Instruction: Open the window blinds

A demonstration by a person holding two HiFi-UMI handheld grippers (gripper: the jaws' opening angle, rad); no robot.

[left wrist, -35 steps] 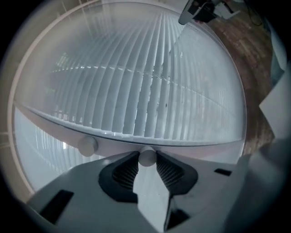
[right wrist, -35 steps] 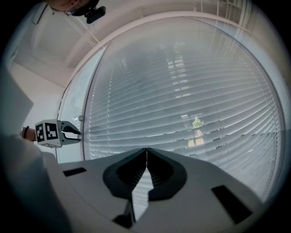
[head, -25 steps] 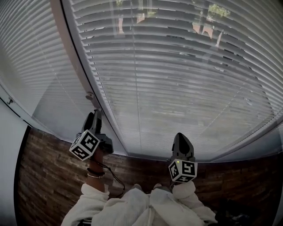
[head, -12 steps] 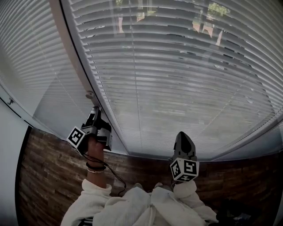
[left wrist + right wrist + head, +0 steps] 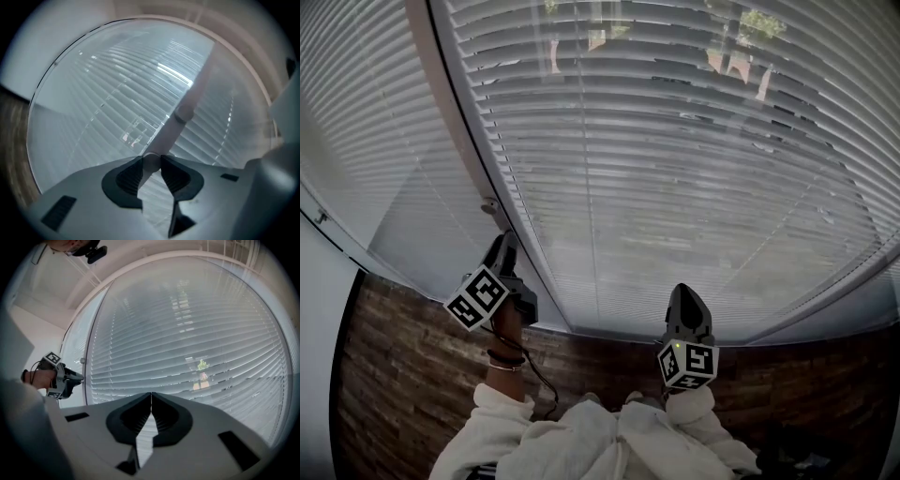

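The fingers of your left gripper (image 5: 151, 163) have just been closing and now pinch the bottom tip of the tilt wand (image 5: 171, 131). The wand runs up and away along the left edge of the blinds (image 5: 675, 187), so twist about that axis. The fingers of your right gripper (image 5: 151, 397) are pressed together, empty.

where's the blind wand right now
In the left gripper view, the wand slants down across the blinds, its lower tip pinched in the left gripper, whose jaws have just been closing on it.
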